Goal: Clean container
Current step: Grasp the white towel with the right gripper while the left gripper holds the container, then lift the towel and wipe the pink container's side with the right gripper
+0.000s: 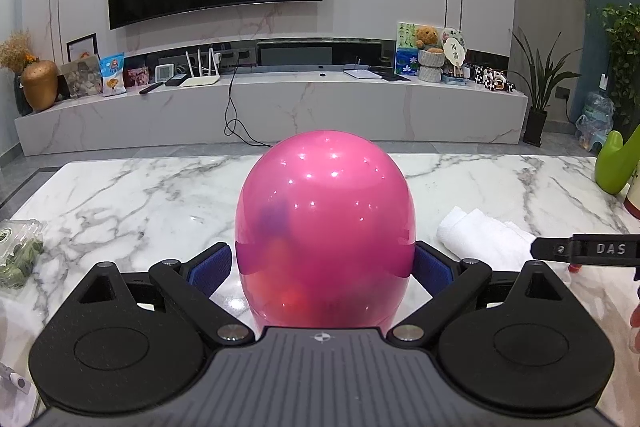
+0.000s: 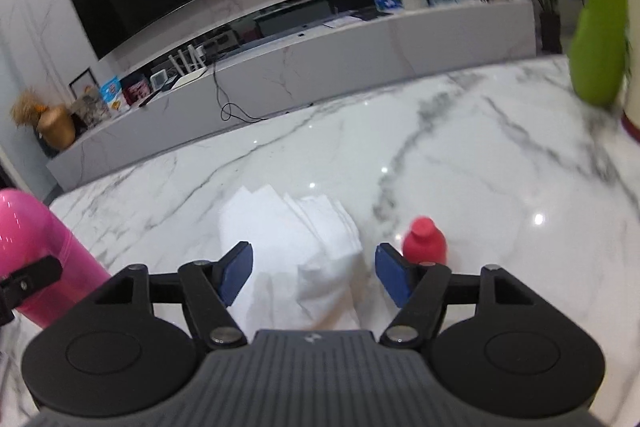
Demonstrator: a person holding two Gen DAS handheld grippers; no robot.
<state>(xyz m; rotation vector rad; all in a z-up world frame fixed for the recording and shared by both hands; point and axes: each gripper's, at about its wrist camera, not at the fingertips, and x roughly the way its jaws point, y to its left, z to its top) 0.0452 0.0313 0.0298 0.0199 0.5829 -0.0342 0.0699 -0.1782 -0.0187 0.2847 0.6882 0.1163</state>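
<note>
The left gripper [image 1: 324,259] is reaching level and straight ahead over the marble table [image 1: 140,195], its blue pads [image 1: 212,267] pressing in on either side of the pink container [image 1: 324,227] — jaws closing firmly on it, about as wide as the container's body. The container is sitting dead centre in the left wrist view, rounded end pointing away, with dim red and purple shapes showing through its glossy wall; whether it is resting on the table or being lifted, I cannot tell. Left of the container, at the table edge, a clear plastic box of greens [image 1: 18,251] is lying. Right of it, just beside, the folded white cloth [image 1: 480,231] is waiting, and a black finger of the other gripper is poking in from the right edge over that cloth.

Over to the right wrist view: the right gripper [image 2: 314,273] is tilting down toward the table, jaws standing wide open and gripping nothing, the cloth [image 2: 296,239] lying directly between and beyond the blue pads [image 2: 236,275]. This camera is catching what the other barely shows — a small red bottle [image 2: 424,241] standing just right of the cloth, close by the right pad. The container [image 2: 44,247] is showing here at the far left, well left of the cloth, with the left gripper's black finger across it. Far right of the cloth, a green object [image 2: 598,39] is standing at the table's edge, blurred.
</note>
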